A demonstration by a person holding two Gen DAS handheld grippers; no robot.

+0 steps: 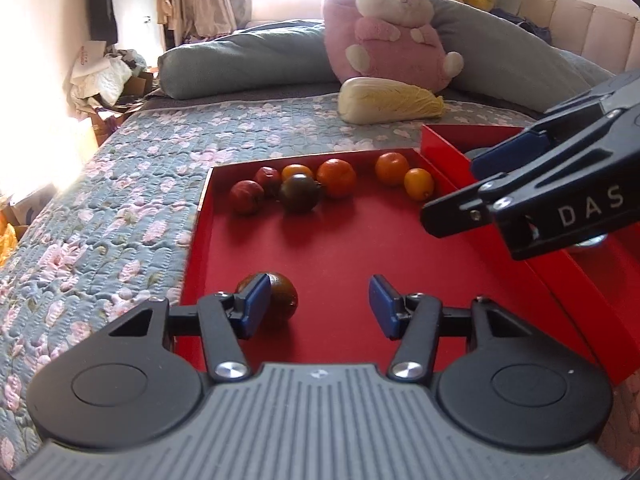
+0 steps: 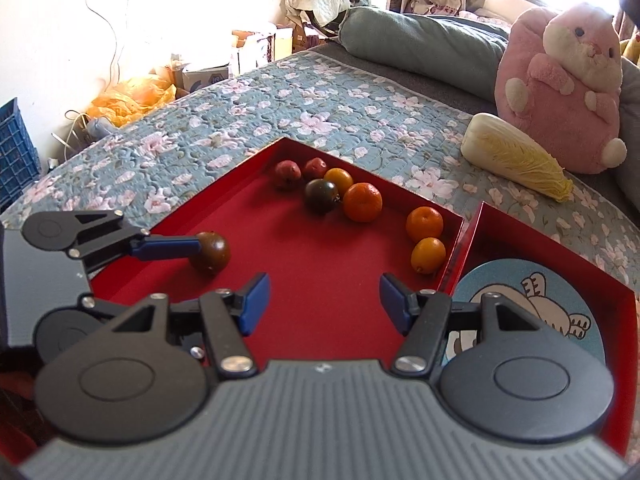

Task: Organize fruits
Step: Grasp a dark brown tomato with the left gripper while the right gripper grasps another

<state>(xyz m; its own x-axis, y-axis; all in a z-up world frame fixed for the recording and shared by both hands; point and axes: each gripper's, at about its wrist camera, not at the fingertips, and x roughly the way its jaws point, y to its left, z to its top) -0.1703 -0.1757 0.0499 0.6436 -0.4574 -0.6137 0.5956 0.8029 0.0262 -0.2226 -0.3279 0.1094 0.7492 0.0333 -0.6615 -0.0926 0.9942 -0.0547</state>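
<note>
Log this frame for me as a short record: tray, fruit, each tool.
tray: red tray on the floral bedspread
far end: seven fruits, among them a large orange
near end: one dark tomato, alone
left tool: open, one pad at the dark tomato, not gripping
right tool: open, empty, above the tray

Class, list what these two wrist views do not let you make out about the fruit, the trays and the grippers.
- Dark tomato, left wrist view: its left side sits behind the left gripper's finger pad, so contact is unclear.
- Second red tray, right wrist view: the right gripper covers part of the round cartoon mat.
- Right gripper in the left wrist view: cut off by the right edge.
</note>
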